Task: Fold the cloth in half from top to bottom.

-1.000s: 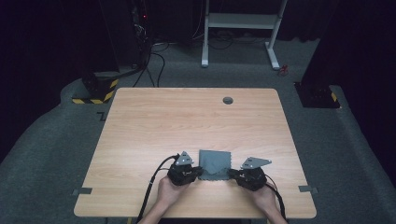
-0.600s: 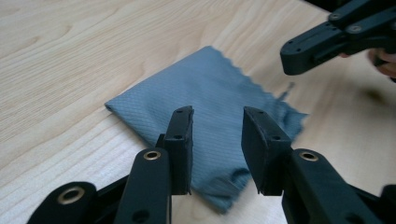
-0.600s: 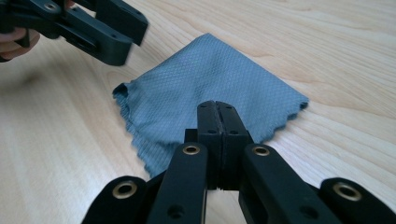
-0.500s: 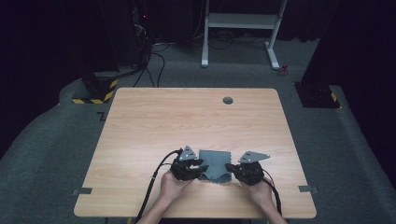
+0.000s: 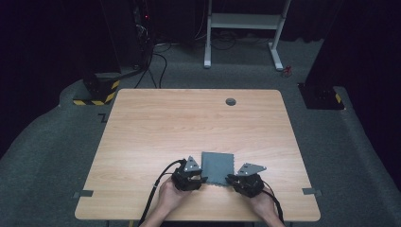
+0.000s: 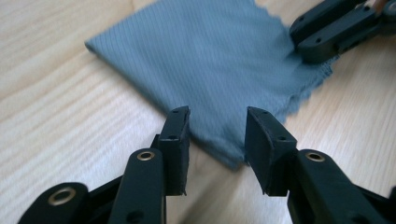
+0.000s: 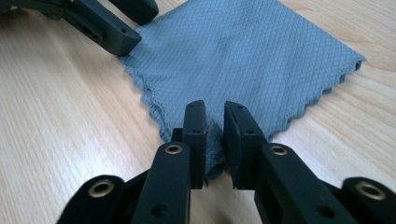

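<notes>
**Gripping the near corners of the cloth**

The grey cloth lies flat at the table's near edge. Our right gripper pinches its corner; the left gripper stands open astride its corner. We close left squarely before lifting.

In the high view, the table fills the middle of the frame. The cloth lies flat on it in the lower centre, near the bottom edge. The left gripper sits at the cloth's lower left corner, the right gripper at its lower right corner, the cloth between them. A round grommet lies on the table near its upper edge, right of centre, well apart from the cloth.
</notes>
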Available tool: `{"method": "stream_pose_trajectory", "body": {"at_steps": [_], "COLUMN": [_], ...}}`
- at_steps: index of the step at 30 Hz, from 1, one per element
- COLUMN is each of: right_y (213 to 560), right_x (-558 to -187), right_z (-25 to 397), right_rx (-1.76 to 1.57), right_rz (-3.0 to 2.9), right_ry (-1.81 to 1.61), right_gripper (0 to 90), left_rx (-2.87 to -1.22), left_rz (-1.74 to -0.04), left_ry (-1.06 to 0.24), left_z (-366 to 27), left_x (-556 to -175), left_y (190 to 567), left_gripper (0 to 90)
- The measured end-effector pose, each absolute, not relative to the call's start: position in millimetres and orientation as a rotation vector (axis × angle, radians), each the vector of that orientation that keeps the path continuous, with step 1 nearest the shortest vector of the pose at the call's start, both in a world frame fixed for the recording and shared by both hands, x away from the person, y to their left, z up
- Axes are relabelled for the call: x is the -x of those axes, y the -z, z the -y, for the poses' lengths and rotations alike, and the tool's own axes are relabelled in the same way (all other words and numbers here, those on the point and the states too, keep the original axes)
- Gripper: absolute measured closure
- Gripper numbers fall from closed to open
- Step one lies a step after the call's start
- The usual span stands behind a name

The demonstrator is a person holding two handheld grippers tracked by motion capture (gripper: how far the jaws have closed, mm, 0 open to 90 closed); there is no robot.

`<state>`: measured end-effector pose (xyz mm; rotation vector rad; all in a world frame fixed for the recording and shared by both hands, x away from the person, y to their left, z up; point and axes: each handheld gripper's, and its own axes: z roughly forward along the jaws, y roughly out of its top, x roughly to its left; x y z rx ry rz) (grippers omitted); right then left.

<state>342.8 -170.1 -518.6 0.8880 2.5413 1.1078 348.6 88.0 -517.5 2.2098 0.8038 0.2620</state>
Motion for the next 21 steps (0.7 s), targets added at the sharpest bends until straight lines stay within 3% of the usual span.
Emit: {"method": "stream_pose_trajectory", "body": {"at_steps": [9,16,21], "right_y": [517.6,504.1,504.2], "right_x": [-334.6,-366.4,-400.8], "right_z": [171.6,178.6,163.3], "right_rx": [-0.84,-0.977,-1.082], "right_rz": [-2.521,-2.449,-2.431], "right_ry": [-1.083,-1.171,-1.197], "right_gripper": [71.5,84.7,86.7], "left_rx": [-2.202,-2.115,-2.108], "left_rz": [-0.799,-0.823,-0.837], "left_ry": [-0.252,-0.258,-0.238], "left_z": [-98.7,-97.1,-73.4], "left_x": [-343.9,-372.0,-400.5], "left_y": [515.2,497.5,502.3], "left_gripper": [55.5,55.4,55.7]}}
